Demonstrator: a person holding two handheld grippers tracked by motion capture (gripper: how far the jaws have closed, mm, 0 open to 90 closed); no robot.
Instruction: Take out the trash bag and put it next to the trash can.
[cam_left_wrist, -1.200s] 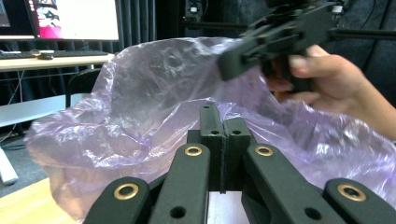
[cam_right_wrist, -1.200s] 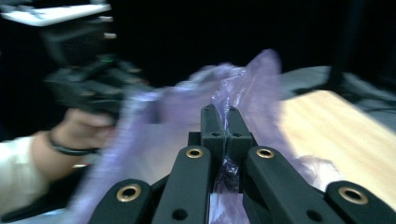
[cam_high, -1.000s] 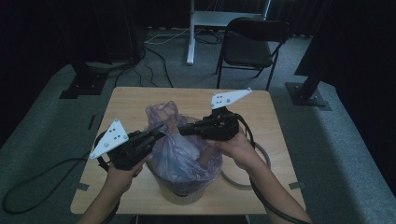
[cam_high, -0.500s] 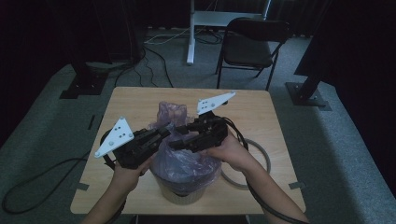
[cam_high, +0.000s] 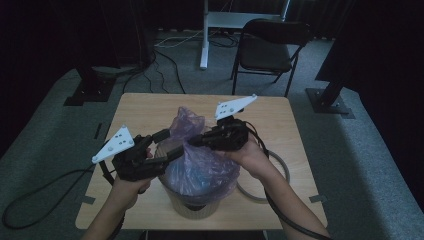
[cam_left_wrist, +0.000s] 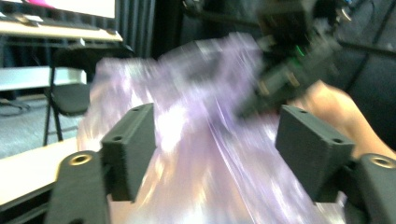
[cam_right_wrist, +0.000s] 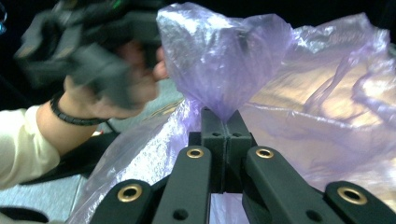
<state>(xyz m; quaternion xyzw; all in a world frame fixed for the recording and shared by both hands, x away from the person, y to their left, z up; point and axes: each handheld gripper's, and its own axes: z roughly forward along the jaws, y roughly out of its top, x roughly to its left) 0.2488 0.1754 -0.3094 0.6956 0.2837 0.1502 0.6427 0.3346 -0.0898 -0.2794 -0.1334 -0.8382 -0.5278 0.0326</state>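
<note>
A thin purple plastic bag (cam_high: 200, 165) lines a pale round bin (cam_high: 192, 207) at the near edge of the wooden table (cam_high: 150, 107). My right gripper (cam_high: 192, 141) has just closed and is shut on a bunched fold of the bag (cam_right_wrist: 224, 60), pinching it where the film narrows at the right gripper's (cam_right_wrist: 226, 122) pads. My left gripper (cam_high: 169, 143) is at the bag's left side. Its jaws have just been opening and stand apart. In the left gripper view the bag (cam_left_wrist: 196, 158) is blurred between and beyond the left gripper's (cam_left_wrist: 215, 116) pads, which do not press on it.
A cable loop (cam_high: 280, 172) lies on the table right of the bin. A black folding chair (cam_high: 270, 47) and a white desk leg (cam_high: 203, 35) stand beyond the far edge. Dark stand bases (cam_high: 330, 102) rest on the carpet at both sides.
The left gripper's jaws, pressed together earlier, now stand apart off the bag. The right gripper stays at the bag's top. Both hands have hardly shifted.
</note>
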